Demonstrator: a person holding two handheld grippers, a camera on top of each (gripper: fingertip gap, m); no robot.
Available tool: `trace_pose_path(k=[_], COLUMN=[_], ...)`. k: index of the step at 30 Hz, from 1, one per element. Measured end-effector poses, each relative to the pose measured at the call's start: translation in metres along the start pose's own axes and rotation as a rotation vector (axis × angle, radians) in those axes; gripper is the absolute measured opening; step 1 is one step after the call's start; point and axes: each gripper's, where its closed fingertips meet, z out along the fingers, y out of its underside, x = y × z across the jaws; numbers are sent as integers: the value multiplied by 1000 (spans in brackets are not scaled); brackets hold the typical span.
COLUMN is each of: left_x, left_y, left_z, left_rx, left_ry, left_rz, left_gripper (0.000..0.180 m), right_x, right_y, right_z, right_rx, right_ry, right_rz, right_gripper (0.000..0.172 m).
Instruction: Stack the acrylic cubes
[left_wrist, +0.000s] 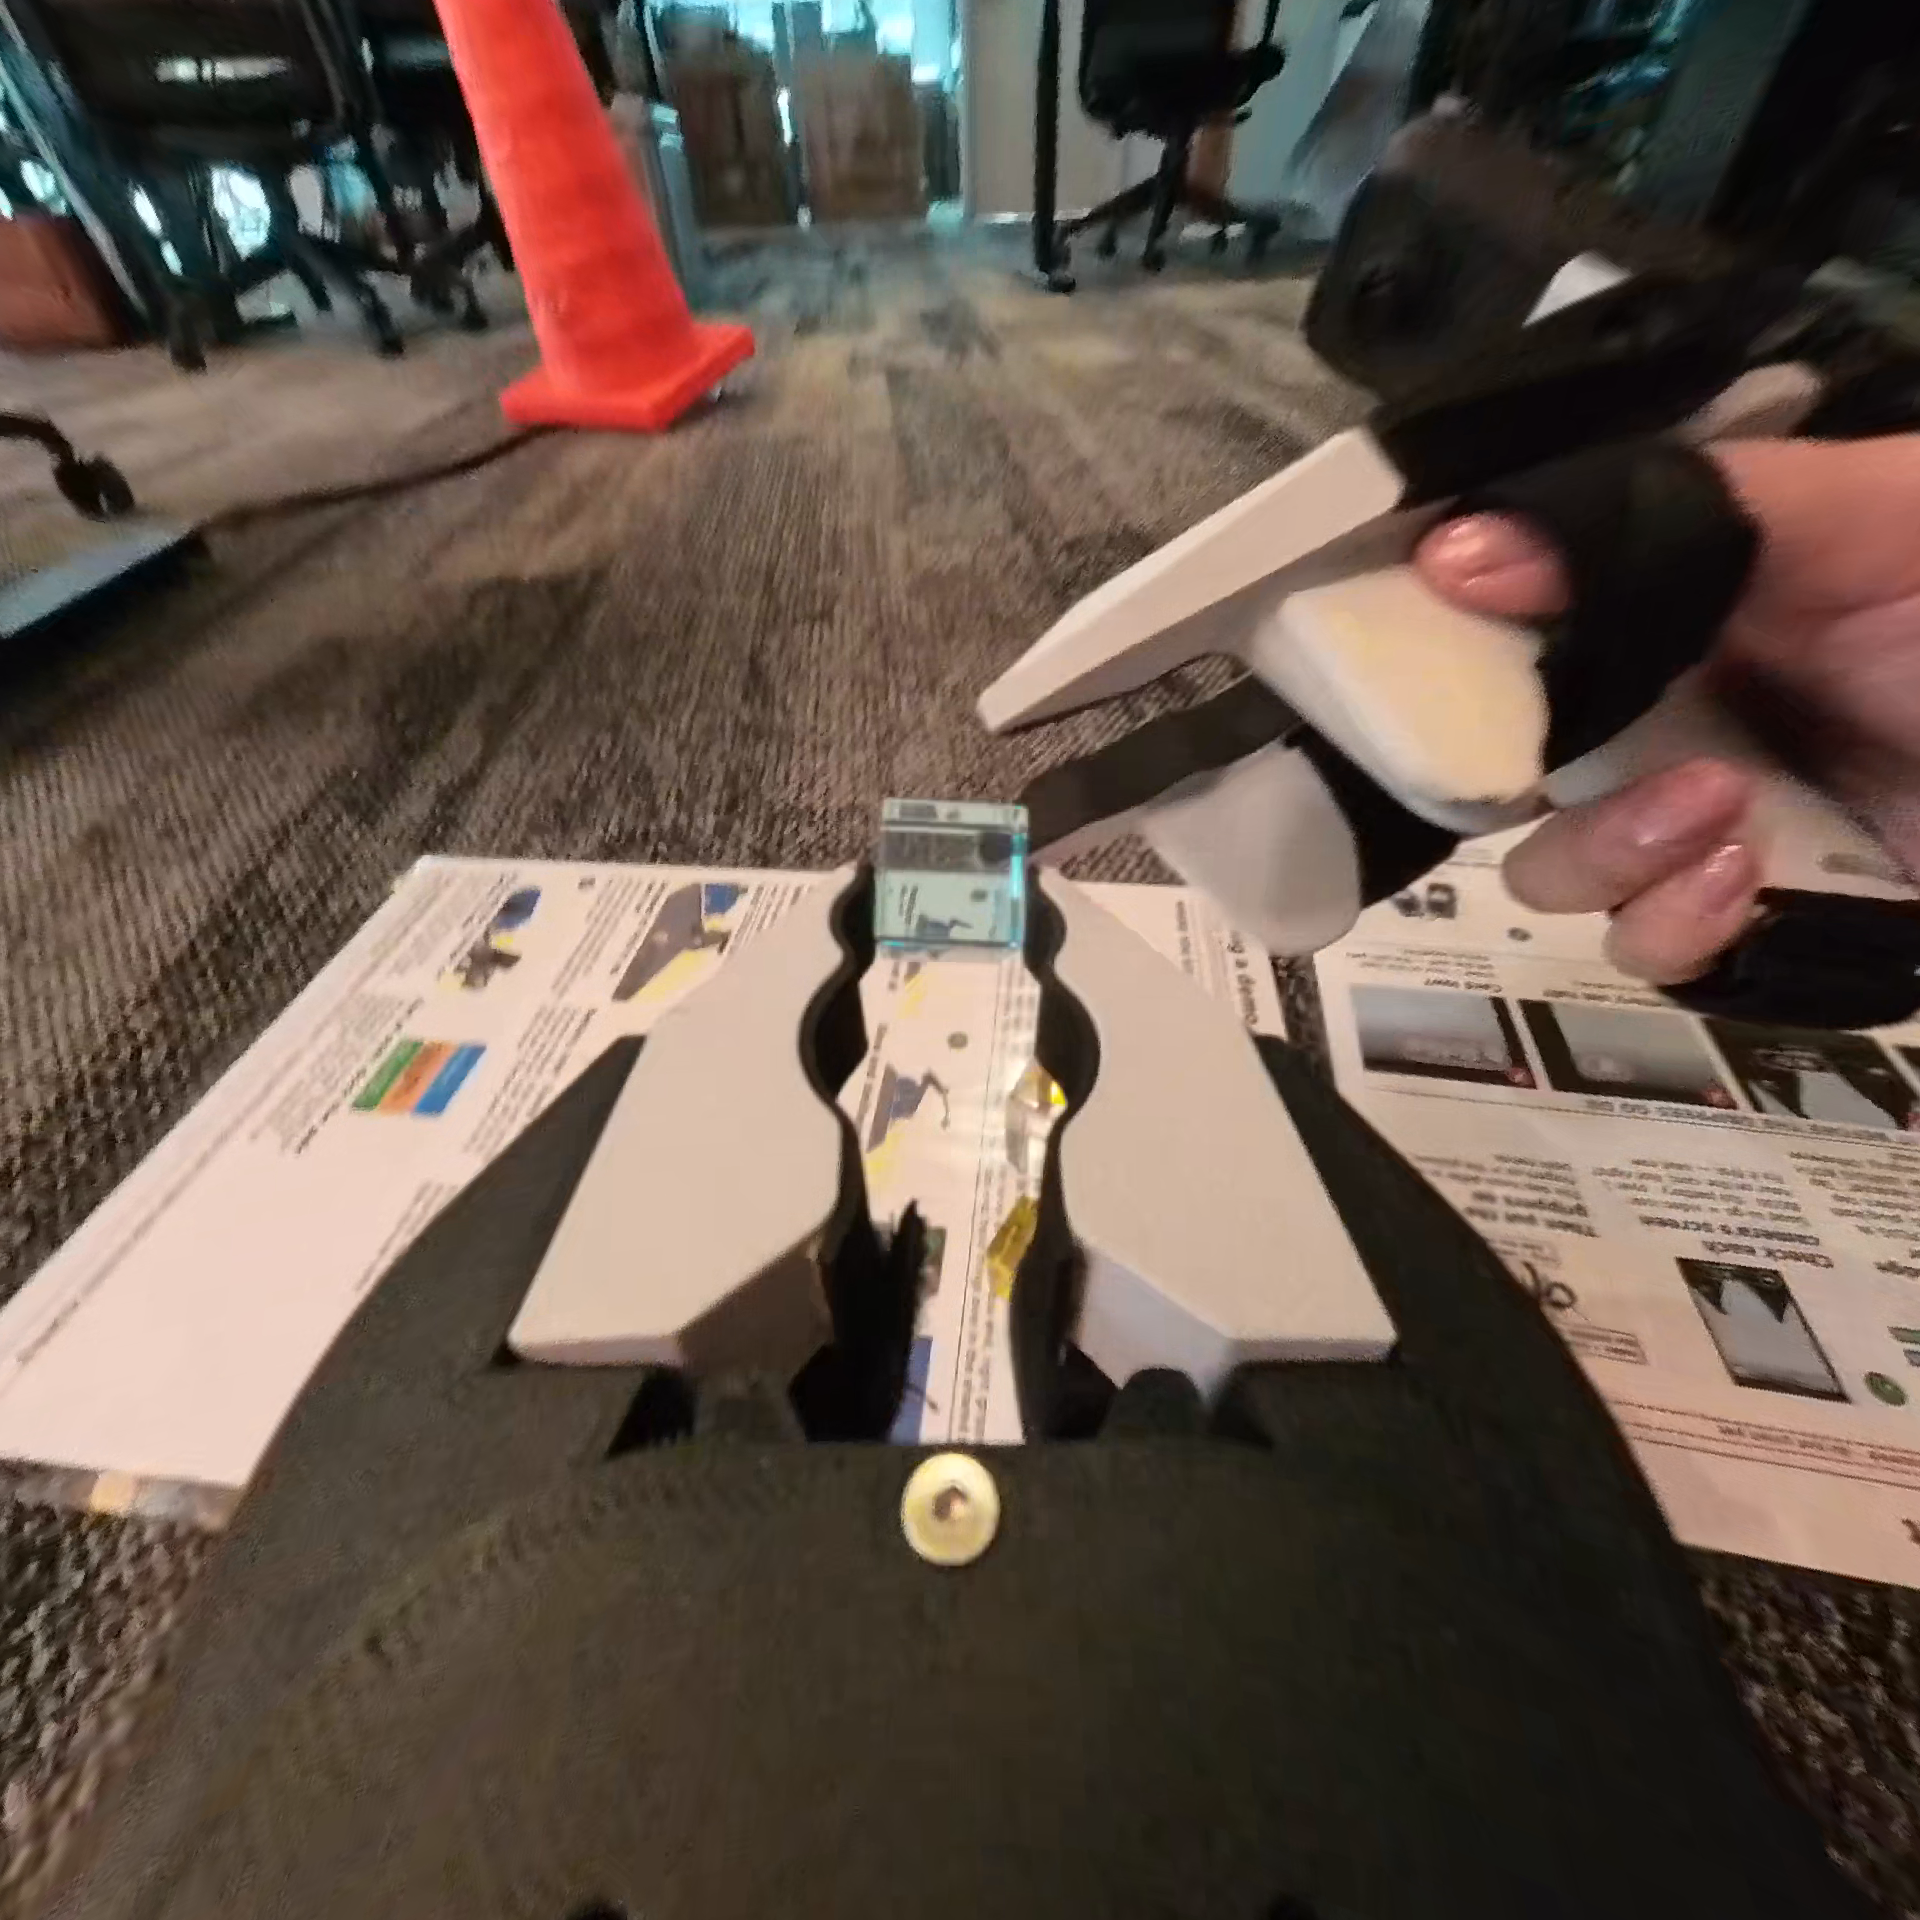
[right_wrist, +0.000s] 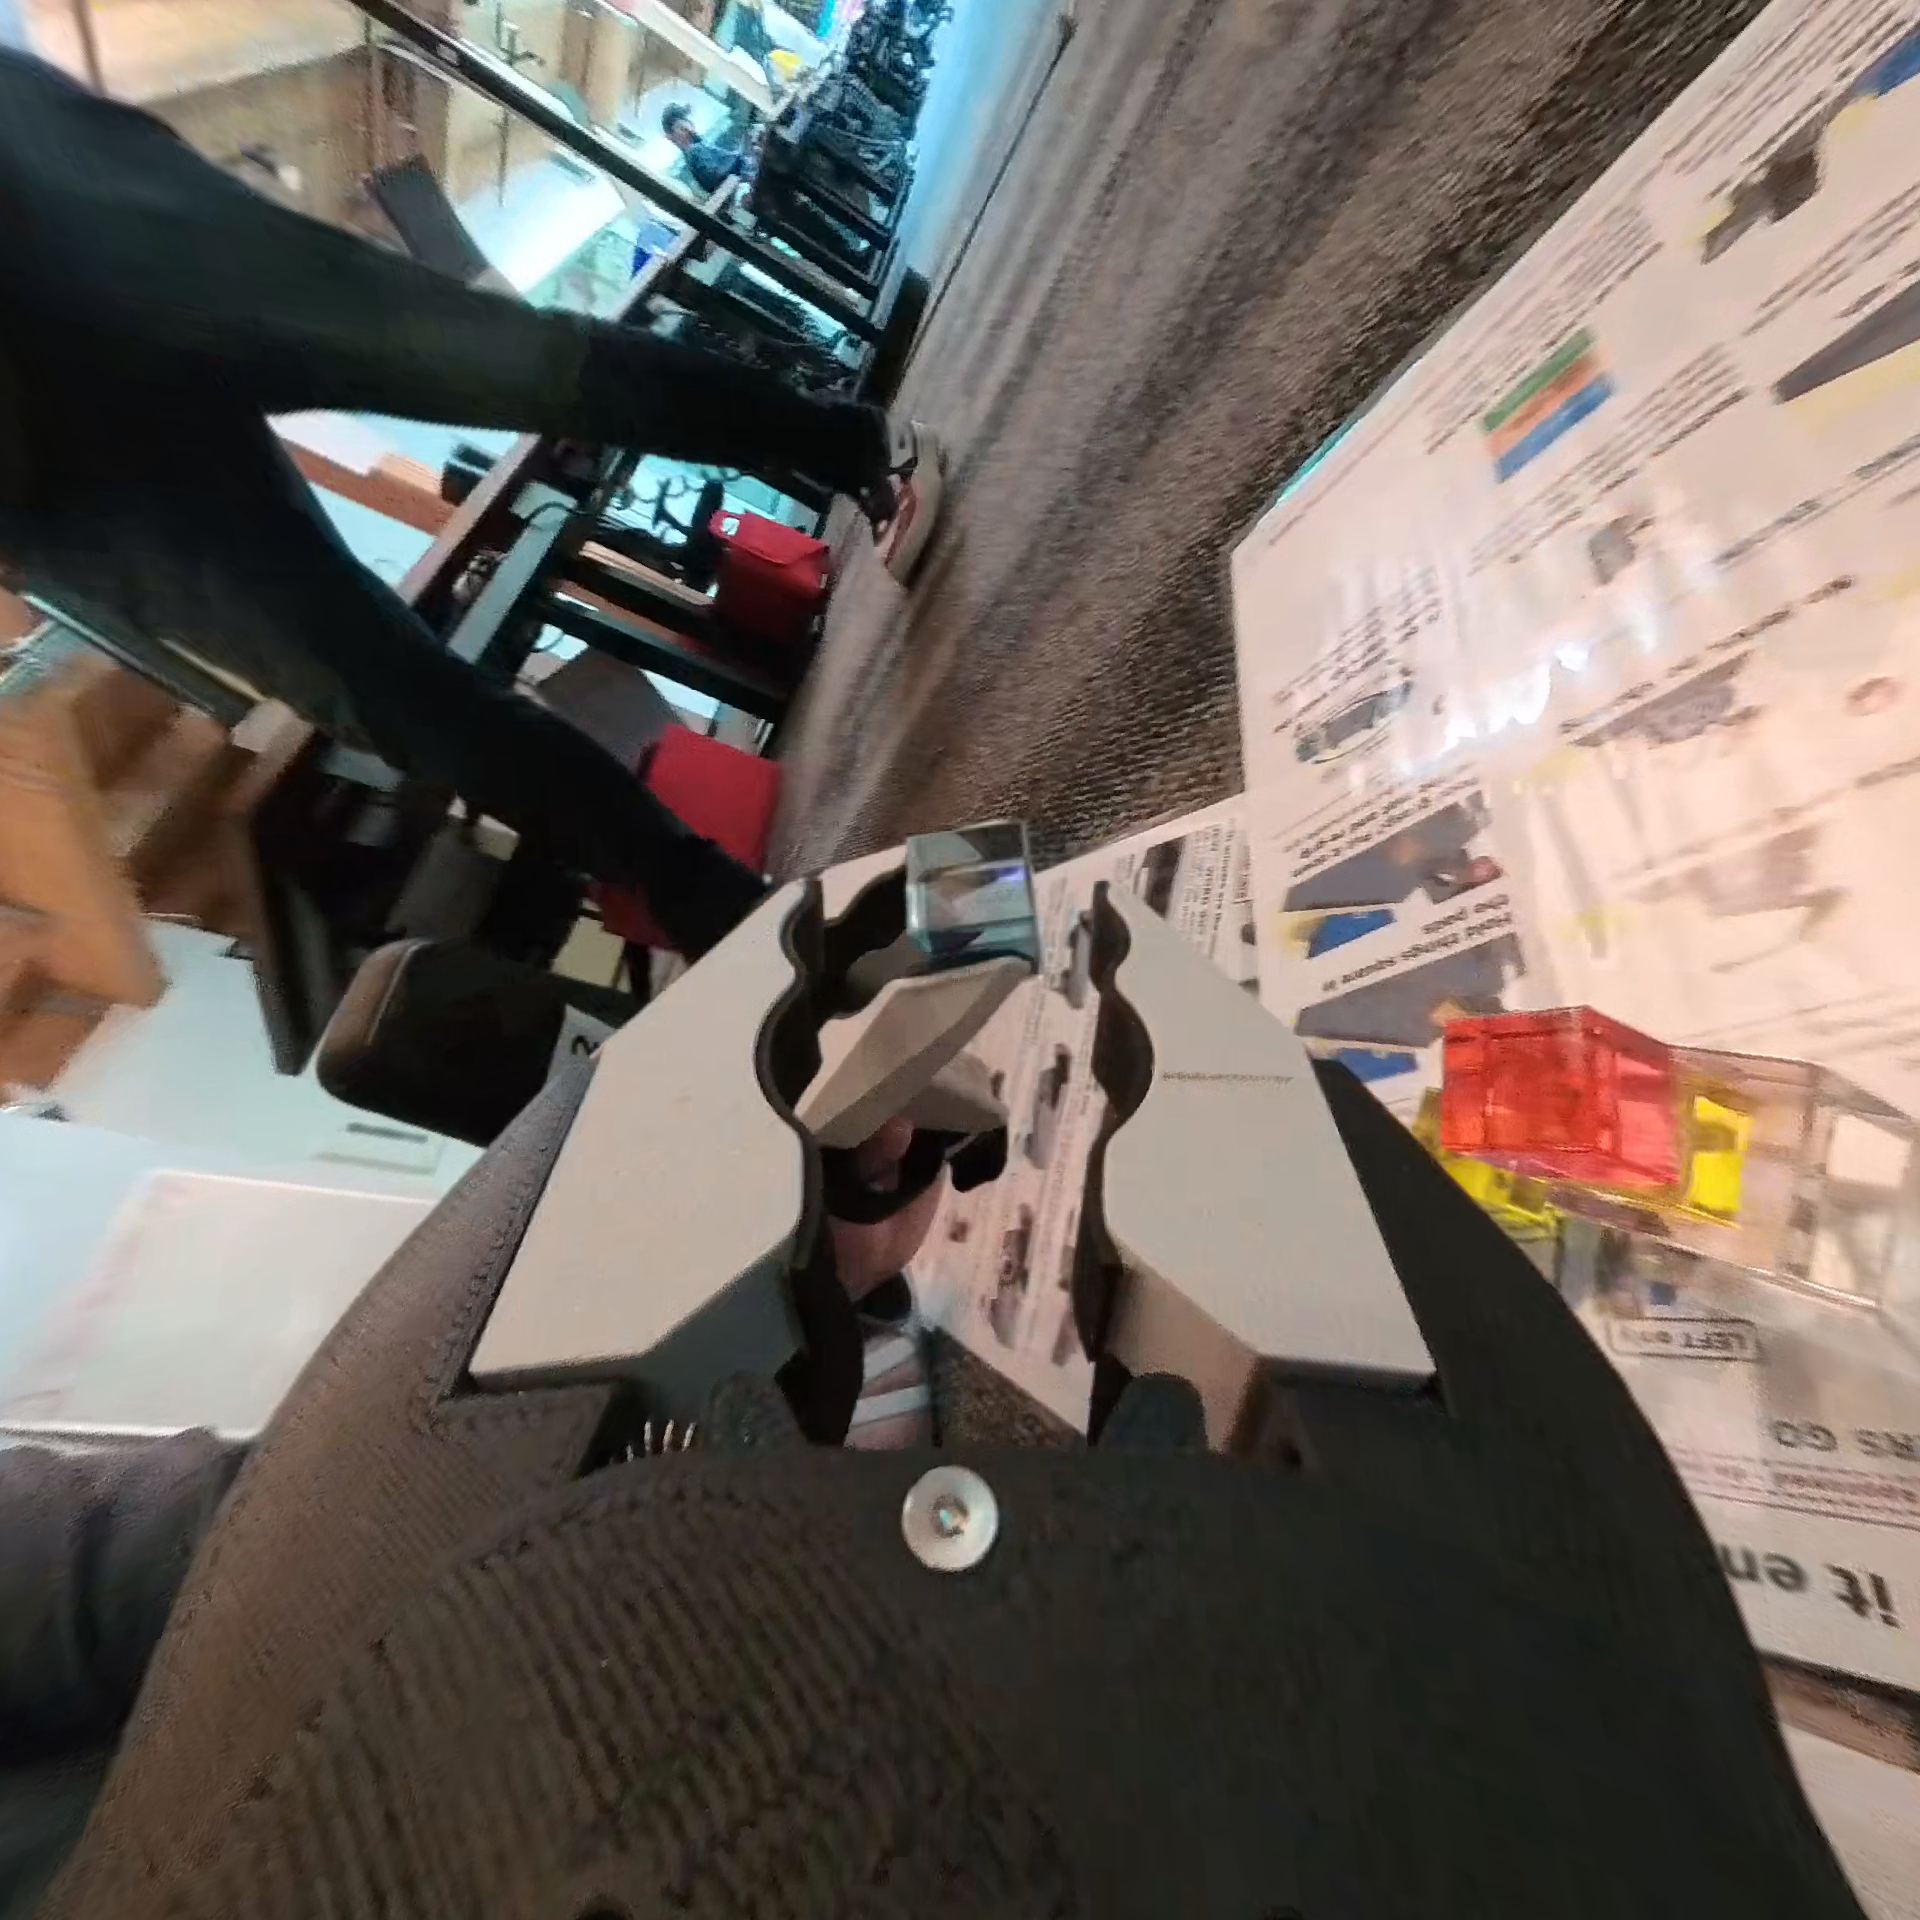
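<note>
Left tongs (left_wrist: 951, 894) clamp pale-blue clear cube (left_wrist: 951, 881) | right tongs (right_wrist: 961, 914) apart, around cube | far cube face hidden

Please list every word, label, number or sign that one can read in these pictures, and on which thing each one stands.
Left printed sheet: text beside coloured diagrams, mostly blurred; not copied here.
Right printed sheet: headings and photo captions, upside down; not copied here.
Right gripper, finger: tiny mark, too small to read.
Pale blue cube, orange cone: no writing.
</note>
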Motion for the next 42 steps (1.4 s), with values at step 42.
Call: trace_pose_path(k=[42], left_x=[-66], left_y=[8], left_z=[-20], left_rx=[-2], left_ry=[-186], left_rz=[-283], left_gripper=[40], right_x=[84], right_y=[16], right_z=[-27], right_rx=[-222], right_ry=[618], right_rz=[-494], right_gripper=[47])
